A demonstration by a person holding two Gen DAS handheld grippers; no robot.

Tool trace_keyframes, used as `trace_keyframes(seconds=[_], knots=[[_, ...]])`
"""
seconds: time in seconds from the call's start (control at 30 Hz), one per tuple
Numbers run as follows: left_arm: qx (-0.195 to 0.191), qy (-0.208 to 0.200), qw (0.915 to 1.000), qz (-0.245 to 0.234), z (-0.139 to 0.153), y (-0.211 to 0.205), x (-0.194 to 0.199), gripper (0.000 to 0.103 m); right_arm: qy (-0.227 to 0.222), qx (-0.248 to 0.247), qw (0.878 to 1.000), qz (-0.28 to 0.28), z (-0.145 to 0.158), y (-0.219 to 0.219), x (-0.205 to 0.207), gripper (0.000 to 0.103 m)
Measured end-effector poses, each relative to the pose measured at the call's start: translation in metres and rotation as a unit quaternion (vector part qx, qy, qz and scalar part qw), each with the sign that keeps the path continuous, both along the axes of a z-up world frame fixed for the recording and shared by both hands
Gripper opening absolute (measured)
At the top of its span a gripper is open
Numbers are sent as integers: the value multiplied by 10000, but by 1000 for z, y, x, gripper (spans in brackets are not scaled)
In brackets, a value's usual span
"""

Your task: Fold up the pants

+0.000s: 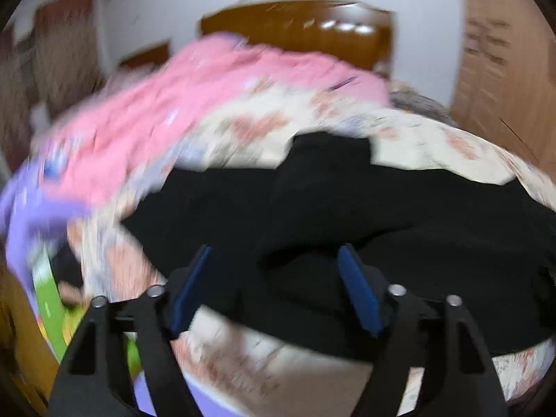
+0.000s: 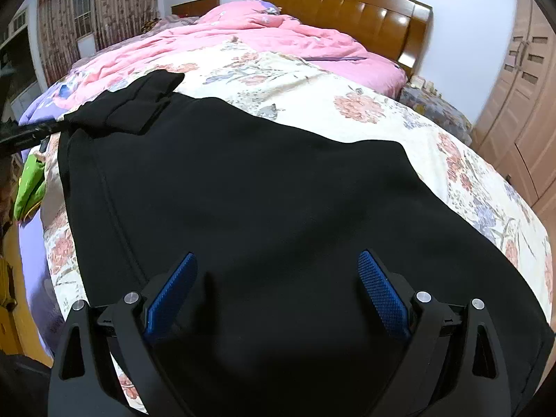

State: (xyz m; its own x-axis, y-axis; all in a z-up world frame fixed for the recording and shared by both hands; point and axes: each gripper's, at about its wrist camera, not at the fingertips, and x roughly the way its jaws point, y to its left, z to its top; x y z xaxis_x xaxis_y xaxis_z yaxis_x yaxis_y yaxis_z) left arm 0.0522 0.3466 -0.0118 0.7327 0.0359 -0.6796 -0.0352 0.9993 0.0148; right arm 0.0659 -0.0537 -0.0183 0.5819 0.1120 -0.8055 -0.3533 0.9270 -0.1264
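Observation:
Black pants [image 2: 243, 191] lie spread on a floral bedsheet [image 2: 330, 104]; they also show in the blurred left wrist view [image 1: 347, 208]. A folded-over end of the pants [image 2: 139, 100] lies at their far left. My right gripper [image 2: 278, 264] is open just above the near part of the pants, blue pads [image 2: 380, 295] wide apart. My left gripper [image 1: 274, 257] is open over the near edge of the pants, nothing between its blue pads [image 1: 358, 292]. Its black body pokes in at the left edge of the right wrist view [image 2: 27, 135], beside the folded end.
A pink quilt [image 2: 243, 34] is heaped at the far side of the bed, before a wooden headboard [image 2: 347, 7]. A wardrobe [image 2: 521, 104] stands on the right. Green and purple items [image 2: 31, 184] lie at the bed's left edge. Curtains hang far left.

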Motion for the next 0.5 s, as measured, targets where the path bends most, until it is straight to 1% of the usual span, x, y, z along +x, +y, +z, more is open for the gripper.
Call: trace_keyframes(seconds=[0.03,0.07,0.13,0.17,0.2,0.27,0.3,0.33,0.37,0.4,0.43,0.47,0.5], knots=[[287,-13,9992,-265,4,-15,6,77,9,27,10000,-31,0,-1,0,90],[439,5,9981,-426,4,-24,12,77,31,73,10000,-59,0,-3,0,90],[774,199,9927,-905,-4,-44,30,77,68,128,9998,-98,-1,-4,2,90],[1032,368,9866,-1212,-14,-54,42,77,80,137,9998,-104,-1,-4,1,90],[1201,498,9818,-1381,-22,-60,49,77,86,130,9998,-93,-2,-3,0,90],[1659,754,9671,-1773,-38,-69,63,75,92,87,9999,-81,-2,-2,-2,90],[1758,760,9634,-1875,-42,-67,66,73,94,68,9999,-91,-2,-2,-4,90],[1772,758,9616,-1954,-43,-65,70,70,96,72,9999,-107,-3,-4,-4,90],[1713,753,9619,-1996,-43,-60,75,52,106,100,9998,-144,-3,-6,-4,90],[1602,747,9633,-2021,-43,-55,78,29,128,149,9996,-215,-5,-10,-4,90],[1411,741,9650,-2085,-41,-51,79,20,144,180,9994,-249,-6,-11,-3,90],[1321,701,9668,-2071,-39,-49,78,18,173,218,9992,-282,-7,-13,-3,90],[1239,571,9699,-2018,-35,-46,74,16,188,235,9991,-305,-8,-13,-2,90]])
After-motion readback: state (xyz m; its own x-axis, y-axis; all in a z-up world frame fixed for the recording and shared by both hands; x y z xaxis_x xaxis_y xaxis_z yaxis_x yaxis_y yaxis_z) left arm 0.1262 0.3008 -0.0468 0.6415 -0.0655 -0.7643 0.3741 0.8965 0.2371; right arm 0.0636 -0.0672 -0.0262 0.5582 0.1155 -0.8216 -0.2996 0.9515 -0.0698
